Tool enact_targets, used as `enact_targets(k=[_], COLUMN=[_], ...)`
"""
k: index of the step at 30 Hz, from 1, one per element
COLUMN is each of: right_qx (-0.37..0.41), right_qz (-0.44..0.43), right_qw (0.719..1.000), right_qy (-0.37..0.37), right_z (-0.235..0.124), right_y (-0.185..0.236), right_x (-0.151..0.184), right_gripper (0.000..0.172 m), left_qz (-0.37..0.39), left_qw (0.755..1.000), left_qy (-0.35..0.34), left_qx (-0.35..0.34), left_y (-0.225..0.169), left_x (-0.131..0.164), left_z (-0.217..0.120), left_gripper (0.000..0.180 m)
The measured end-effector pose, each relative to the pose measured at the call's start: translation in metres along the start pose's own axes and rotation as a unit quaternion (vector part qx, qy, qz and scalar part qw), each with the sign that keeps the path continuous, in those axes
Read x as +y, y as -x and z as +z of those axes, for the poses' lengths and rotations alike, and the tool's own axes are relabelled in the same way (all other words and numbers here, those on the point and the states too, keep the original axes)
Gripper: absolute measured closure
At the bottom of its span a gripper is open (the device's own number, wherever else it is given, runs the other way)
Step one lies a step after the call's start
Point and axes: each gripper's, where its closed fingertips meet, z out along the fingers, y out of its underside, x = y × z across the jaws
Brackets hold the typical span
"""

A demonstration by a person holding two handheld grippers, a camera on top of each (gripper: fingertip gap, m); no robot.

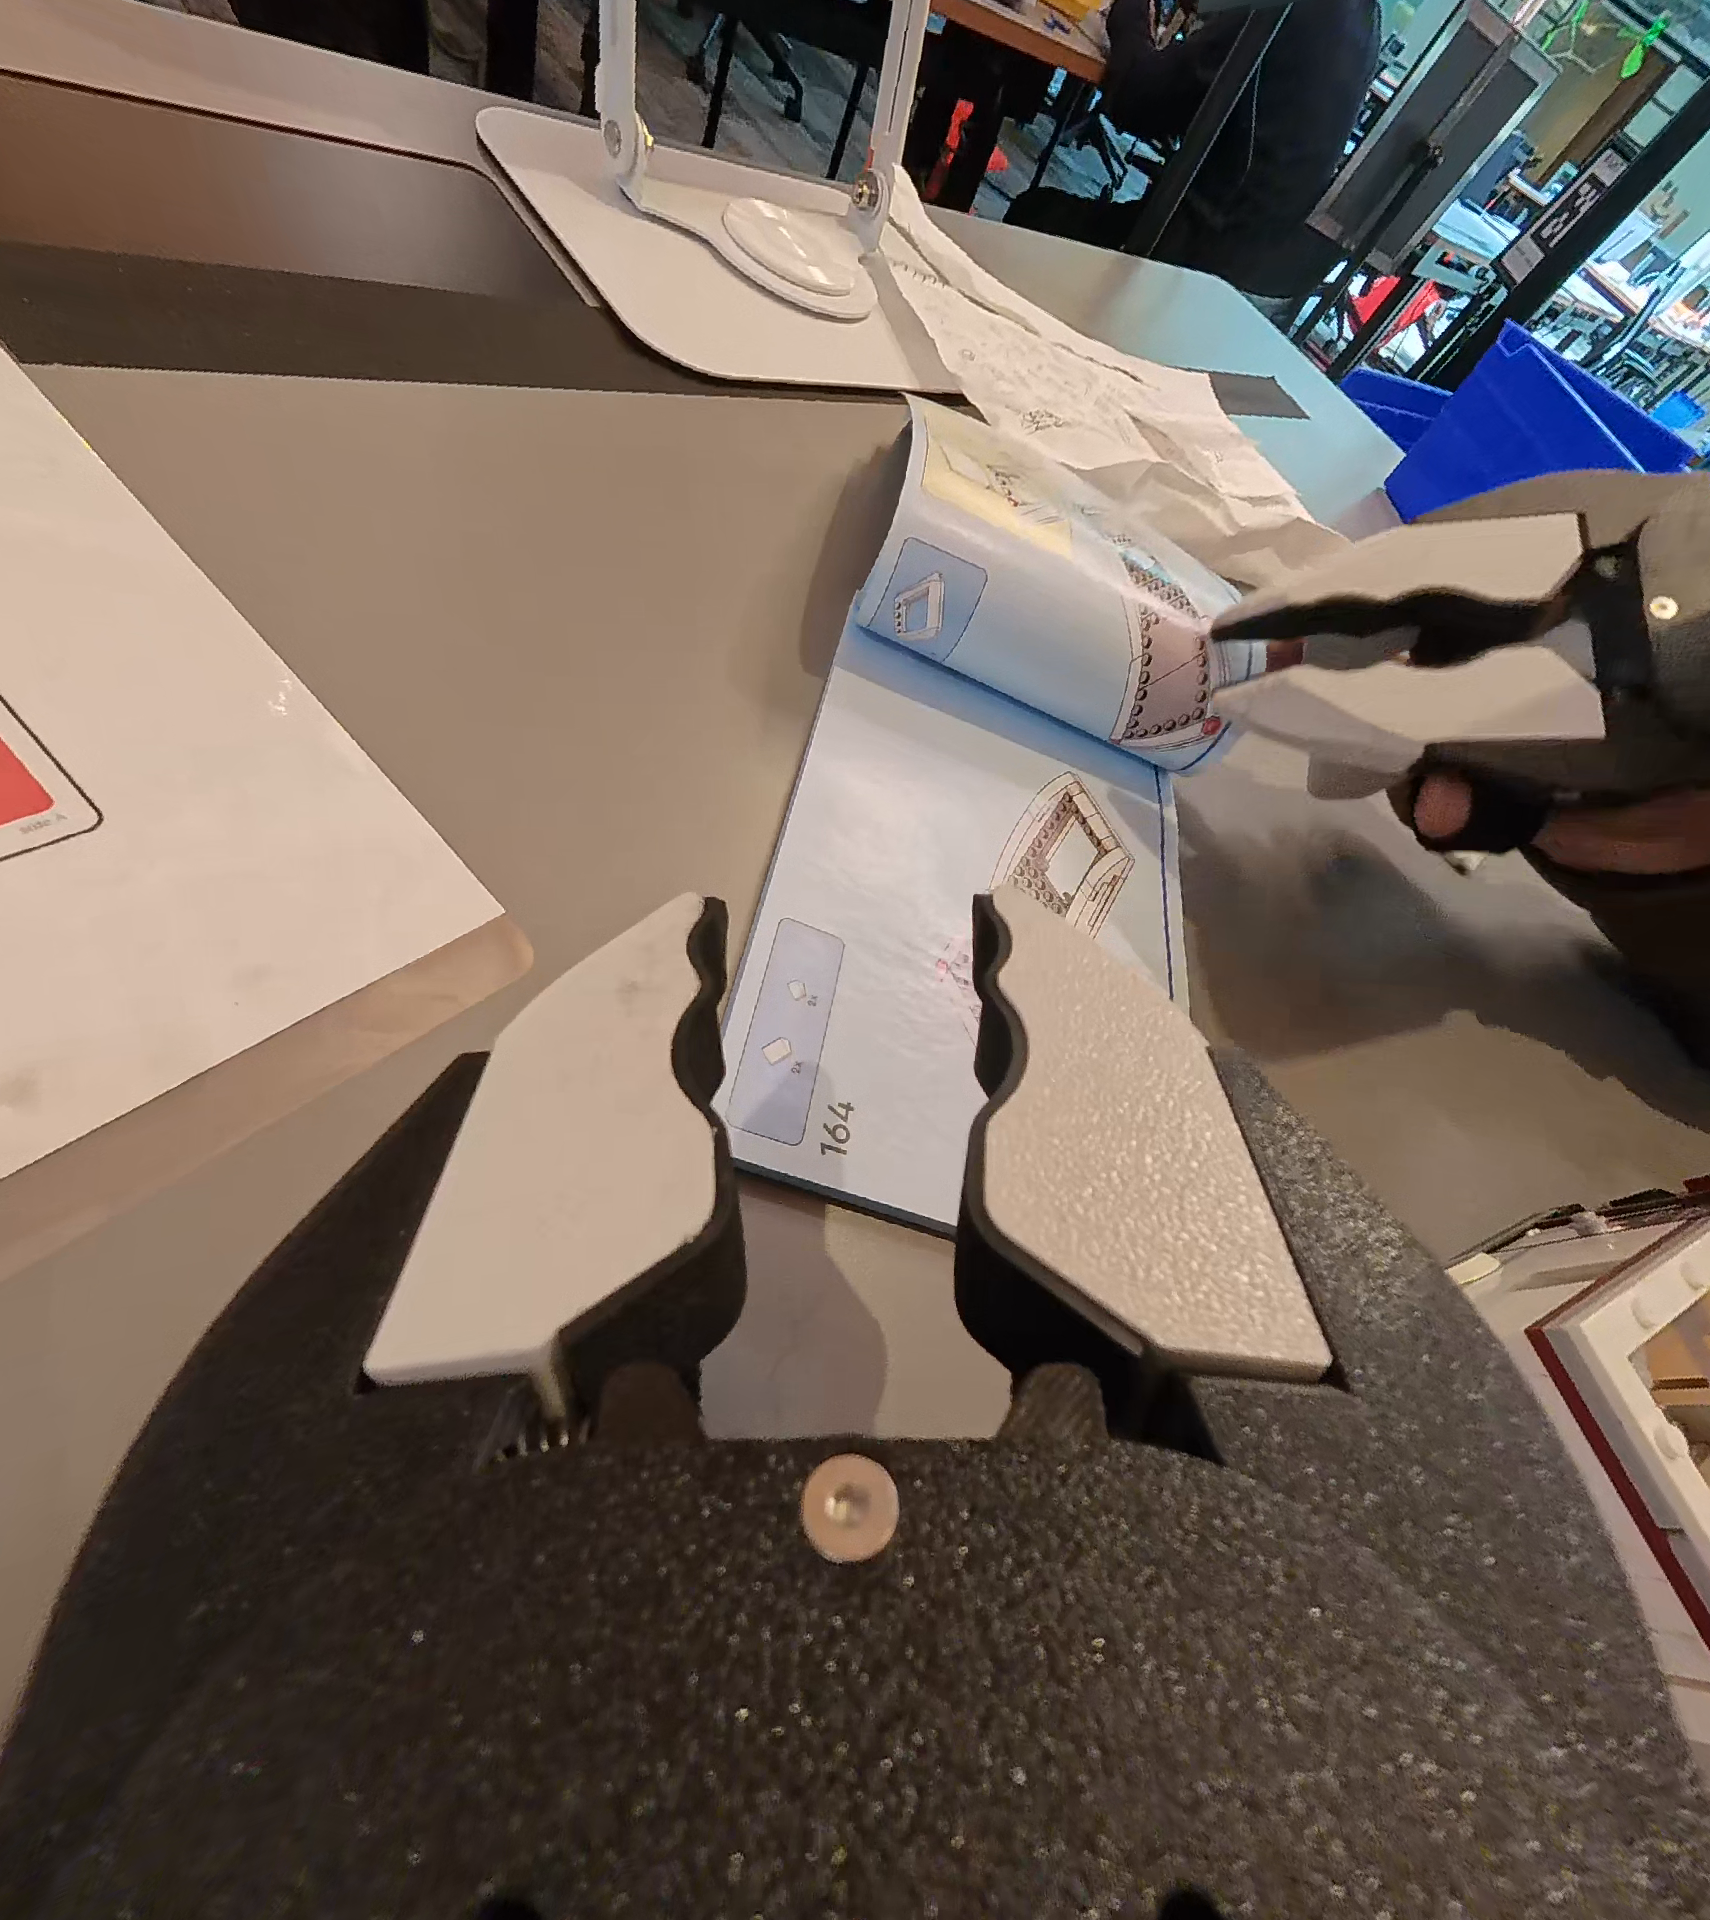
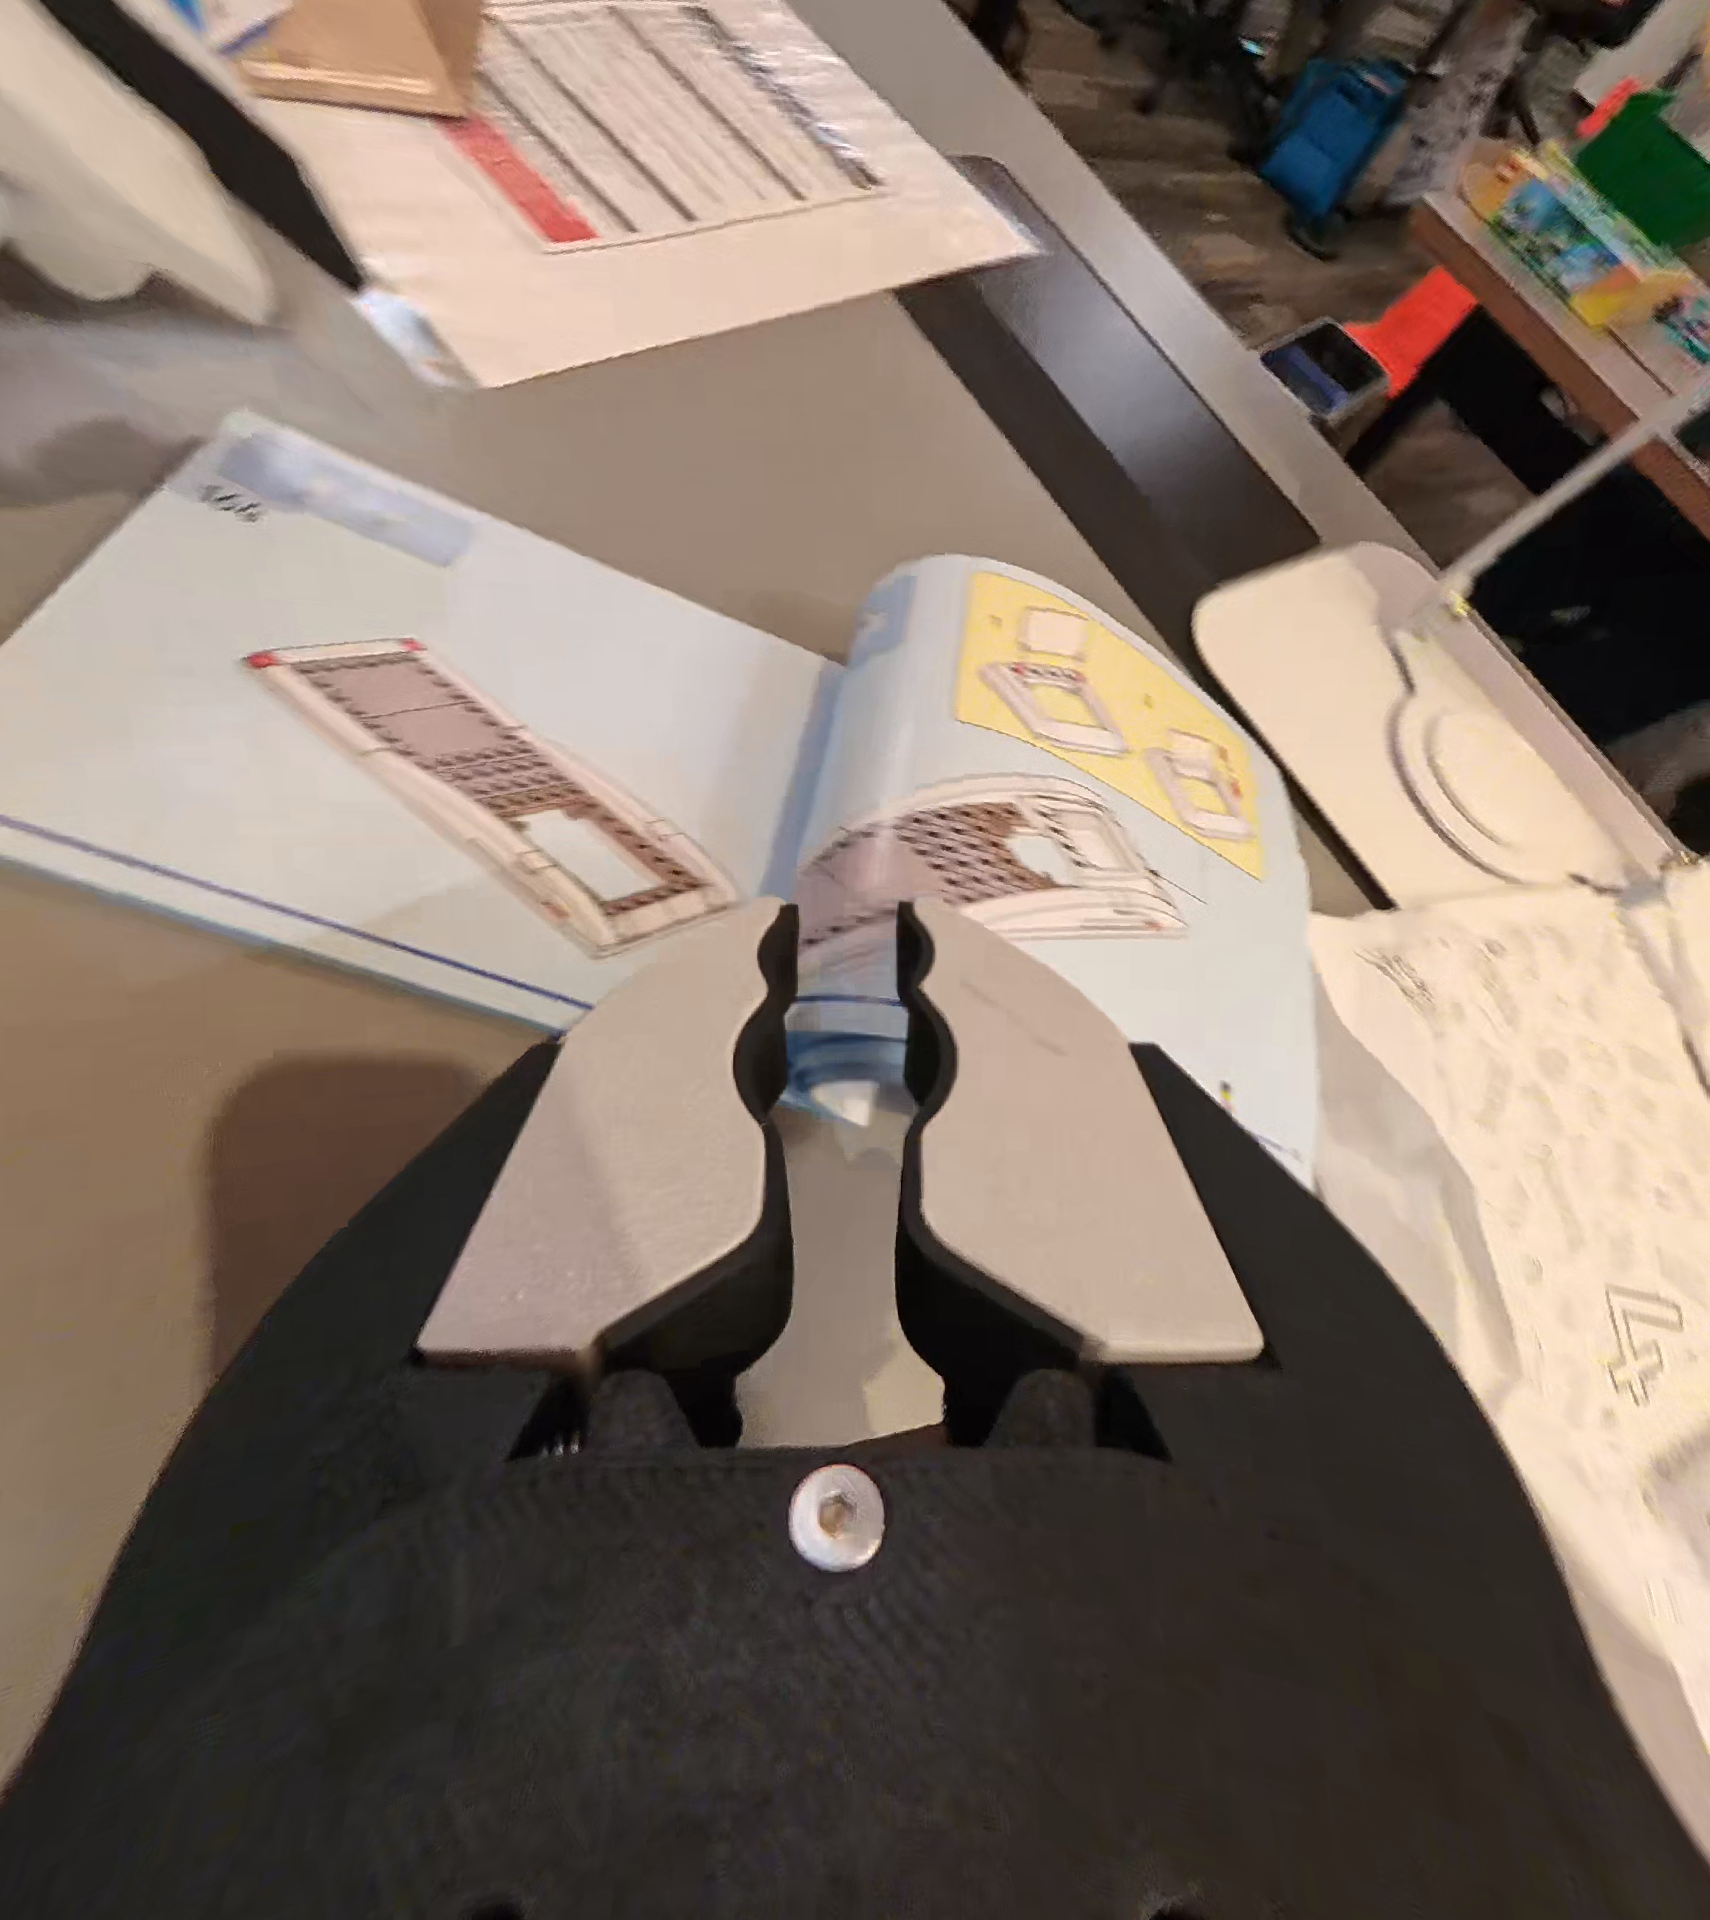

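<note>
Curling up off the grey table (image 1: 518, 582), a light blue page (image 1: 1027, 634) of the open instruction booklet (image 1: 934, 935) is sitting between the fingers of the right gripper (image 1: 1230, 665). Its jaws are standing only narrowly apart, one above and one below the page's lifted edge; whether the pads are actually pressing on the paper I cannot tell, since the right wrist view is blurred there. In that view the bent page (image 2: 1038, 790) is rising just ahead of the right gripper (image 2: 846, 920), with its rolled edge lying between the two fingers. A gloved hand (image 1: 1557, 821) is gripping the tool from below.

Hovering over the near end of the booklet, the left gripper (image 1: 851, 914) is standing wide open with nothing between its pads; the flat printed page is showing through the gap below it.

Beyond the right gripper's fingertips the booklet's flat page (image 2: 363, 717) is lying spread on the table. To the right of that gripper a crumpled white paper sheet (image 2: 1557, 1195) is lying beside the booklet, and past it a white lamp base (image 2: 1453, 748) is resting on the table. To the left of the left gripper a large white card (image 1: 155, 779) with a red patch is lying flat. Low on the right of the left gripper a white brick-built model (image 1: 1682, 1455) is standing, and farther off blue bins (image 1: 1557, 416) are showing.
</note>
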Motion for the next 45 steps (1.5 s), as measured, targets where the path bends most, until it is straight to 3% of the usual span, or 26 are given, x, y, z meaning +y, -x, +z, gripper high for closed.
enact_targets(k=[8,15,19,22,28,45], right_qx=[0.079,0.074,0.043,-0.027,-0.126,-0.142], right_qz=[0.039,0.045,-0.001,-0.059,-0.101,-0.102], right_qw=[0.995,0.996,0.999,0.994,0.984,0.983], right_qy=[0.048,0.032,-0.033,-0.086,-0.072,-0.050], right_z=[-0.004,-0.010,-0.019,-0.022,-0.010,-0.007], right_y=[-0.050,-0.050,-0.023,0.023,0.090,0.094], right_x=[0.025,0.018,-0.013,-0.029,-0.011,-0.006], right_gripper=[0.153,0.153,0.151,0.149,0.142,0.134], left_qz=[0.005,0.024,0.050,0.061,0.073,0.139], left_qw=[1.000,0.998,0.993,0.990,0.988,0.976], left_qy=[0.016,0.053,0.082,0.090,0.096,0.157], left_qx=[-0.009,-0.039,-0.071,-0.091,-0.095,-0.052], left_y=[0.003,0.012,0.021,0.026,0.026,0.014], left_x=[0.005,0.014,0.022,0.023,0.024,0.045], left_z=[-0.001,-0.003,-0.006,-0.007,-0.007,-0.007], left_gripper=[0.135,0.133,0.128,0.119,0.116,0.116])
